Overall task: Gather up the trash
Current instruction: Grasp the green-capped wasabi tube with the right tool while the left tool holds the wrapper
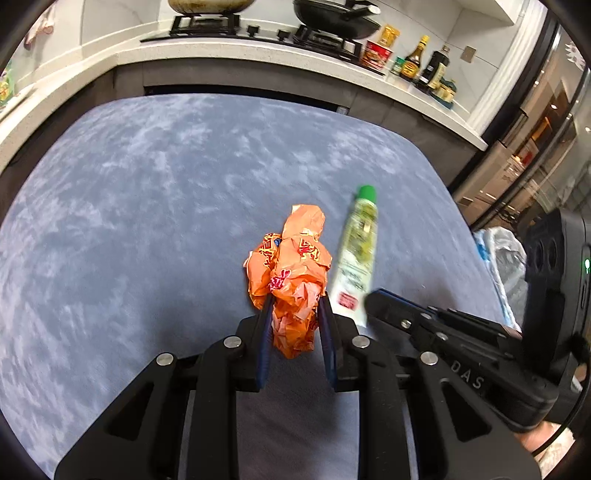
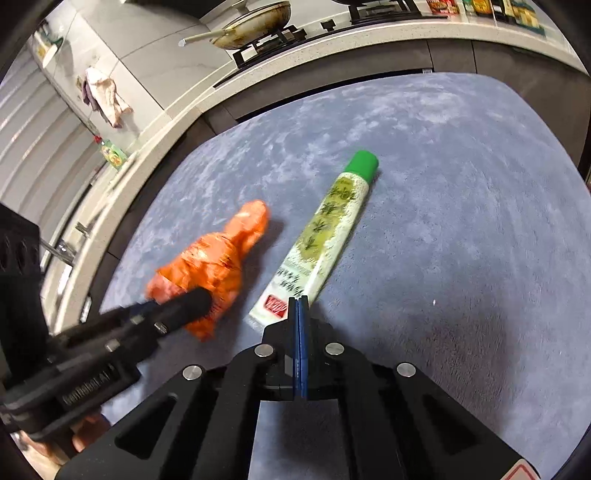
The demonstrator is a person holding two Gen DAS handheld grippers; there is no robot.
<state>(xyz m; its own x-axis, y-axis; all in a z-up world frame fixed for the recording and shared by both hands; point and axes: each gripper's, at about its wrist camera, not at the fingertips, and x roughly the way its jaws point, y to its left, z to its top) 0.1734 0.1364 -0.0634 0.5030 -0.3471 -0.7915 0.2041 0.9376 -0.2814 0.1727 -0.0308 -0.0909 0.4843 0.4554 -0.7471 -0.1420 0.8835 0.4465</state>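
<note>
Left wrist view: left gripper [image 1: 294, 308] clamps crumpled orange wrapper [image 1: 291, 273] between its blue pads over blue-grey cloth table [image 1: 147, 206]. Right gripper [image 2: 298, 301], jaws fully closed, pinches the flat end of green-capped tube [image 2: 325, 229] lying on the cloth just beside the wrapper.

It was a home kitchen: a gas stove [image 1: 258, 31] carried pans [image 1: 336, 18], with sauce bottles [image 1: 424, 64] beside it.

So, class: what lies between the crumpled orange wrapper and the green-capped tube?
Only bare blue cloth between orange wrapper and tube; clearest in the right wrist view.
</note>
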